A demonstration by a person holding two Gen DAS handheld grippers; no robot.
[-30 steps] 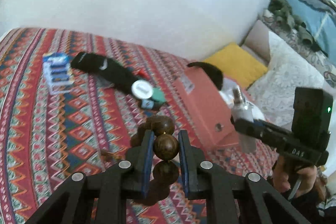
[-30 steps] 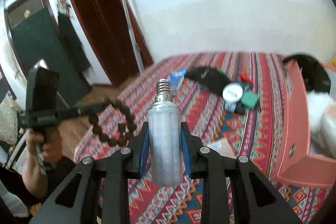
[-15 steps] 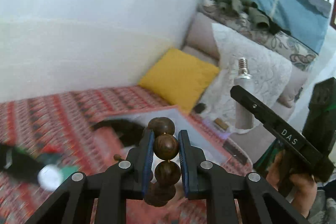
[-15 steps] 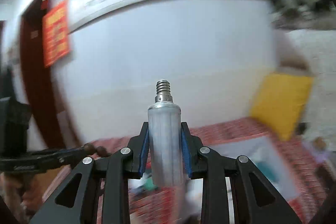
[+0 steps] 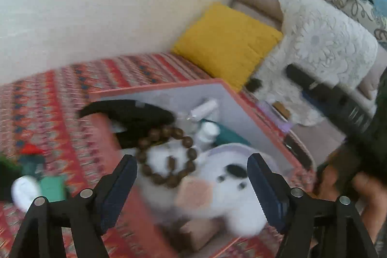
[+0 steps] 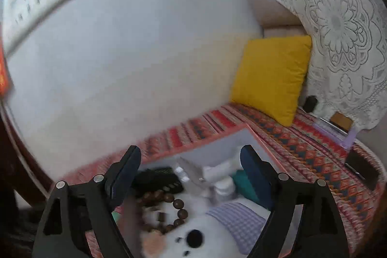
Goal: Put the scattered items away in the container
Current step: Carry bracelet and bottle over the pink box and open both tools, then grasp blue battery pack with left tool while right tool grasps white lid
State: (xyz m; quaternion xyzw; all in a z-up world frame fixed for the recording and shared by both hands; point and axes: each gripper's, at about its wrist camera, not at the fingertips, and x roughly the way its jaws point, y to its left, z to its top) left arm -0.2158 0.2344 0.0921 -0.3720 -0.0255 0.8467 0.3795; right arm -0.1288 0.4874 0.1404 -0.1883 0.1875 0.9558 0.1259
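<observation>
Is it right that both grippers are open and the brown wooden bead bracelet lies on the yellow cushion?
Not quite. In the left wrist view the brown wooden bead bracelet lies on the white plush toy inside the pink container, not on the yellow cushion. Both grippers, left and right, are open.

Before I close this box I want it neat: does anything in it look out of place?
Yes. A black sock hangs over the box rim, partly outside. The bead bracelet lies on the plush toy.
</observation>
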